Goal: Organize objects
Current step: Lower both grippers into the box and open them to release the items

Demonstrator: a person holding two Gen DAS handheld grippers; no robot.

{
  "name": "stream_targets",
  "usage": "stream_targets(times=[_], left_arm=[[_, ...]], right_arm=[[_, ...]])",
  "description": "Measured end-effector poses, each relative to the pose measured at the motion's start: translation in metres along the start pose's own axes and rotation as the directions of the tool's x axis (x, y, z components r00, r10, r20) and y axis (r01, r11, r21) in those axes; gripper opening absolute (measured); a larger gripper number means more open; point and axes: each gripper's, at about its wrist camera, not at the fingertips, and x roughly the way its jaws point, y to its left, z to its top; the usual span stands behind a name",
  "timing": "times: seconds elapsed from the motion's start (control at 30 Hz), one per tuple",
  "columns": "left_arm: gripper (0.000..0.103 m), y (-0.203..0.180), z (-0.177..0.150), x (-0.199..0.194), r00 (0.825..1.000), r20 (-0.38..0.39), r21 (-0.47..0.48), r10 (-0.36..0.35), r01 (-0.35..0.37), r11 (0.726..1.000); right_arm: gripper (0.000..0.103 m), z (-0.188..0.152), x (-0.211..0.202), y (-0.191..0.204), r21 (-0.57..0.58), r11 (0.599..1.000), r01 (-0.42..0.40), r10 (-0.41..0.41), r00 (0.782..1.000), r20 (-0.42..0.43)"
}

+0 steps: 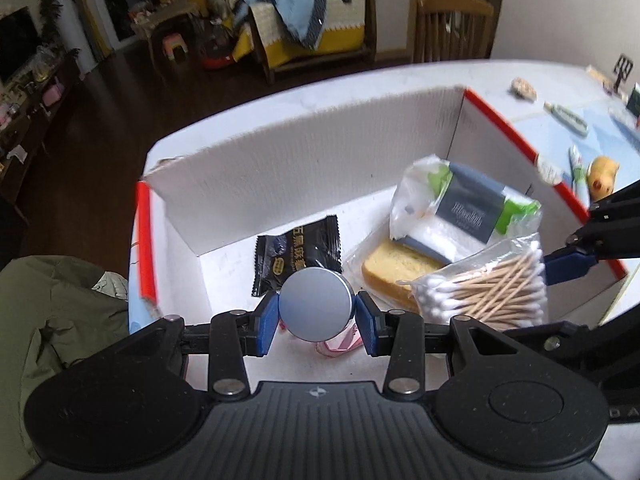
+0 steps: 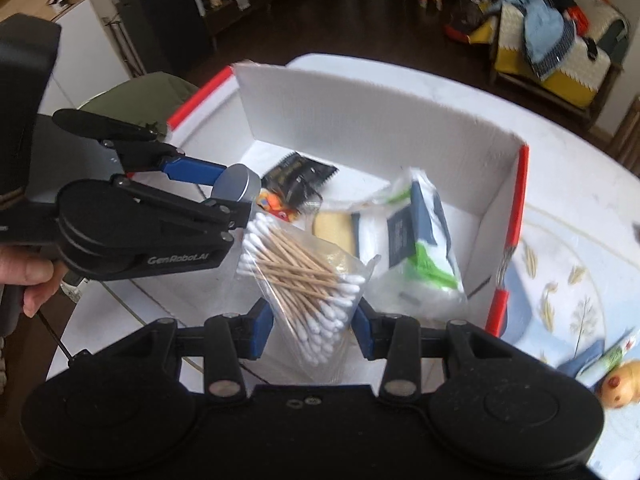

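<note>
Both grippers hang over an open white box [image 1: 320,152] with red edges, which sits on a white table [image 2: 560,152]. The left gripper [image 1: 316,312] has its blue pads clamped on the sides of a round silver lid [image 1: 316,304]; pink shows below the lid, but what it belongs to cannot be told. In the right wrist view that lid [image 2: 236,188] sits between the left gripper's [image 2: 224,188] pads, above the near left part of the box, and a hand [image 2: 28,276] grips the handle at the left edge. The right gripper [image 2: 312,328] is clamped on a clear bag of cotton swabs [image 2: 304,276], held over the box's near side; in the left wrist view the bag [image 1: 488,288] hangs just right of the lid with one blue pad [image 1: 564,268] against it. On the box floor lie a black snack packet [image 1: 296,256], a wrapped slice of cake [image 1: 396,272] and, leaning over the cake, a tissue pack [image 1: 468,204] with a green and grey label. Outside the box to the right, a yellow toy [image 1: 602,178] and a tube [image 1: 576,168] lie on a patterned mat [image 2: 560,292]. An olive cloth [image 1: 60,312] lies left of the box
</note>
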Motion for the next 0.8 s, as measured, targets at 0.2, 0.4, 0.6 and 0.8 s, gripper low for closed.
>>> stream_targets(times=[0.2,0.4,0.6,0.8], left_arm=[[0.04,-0.009,0.005,0.024,0.994,-0.106,0.043,-0.004,0.009,0.999],[0.04,-0.013,0.003,0.039,0.985,-0.171,0.069,0.004,0.008,0.998],[0.04,-0.006,0.001,0.04,0.98,-0.198,0.015,-0.027,0.03,0.999],[0.046,0.0,-0.006,0.033,0.981,-0.188,-0.045,-0.051,0.044,0.998]], right_arm=[[0.042,-0.006,0.004,-0.009,0.061,0.998,-0.013,0.014,1.0,-0.019],[0.043,-0.008,0.0,-0.013,0.081,0.996,-0.022,0.024,1.0,-0.019],[0.047,-0.009,-0.007,-0.013,0.098,0.994,-0.047,0.048,0.999,-0.011],[0.051,-0.012,-0.021,-0.013,0.094,0.993,-0.068,0.066,0.998,0.019]])
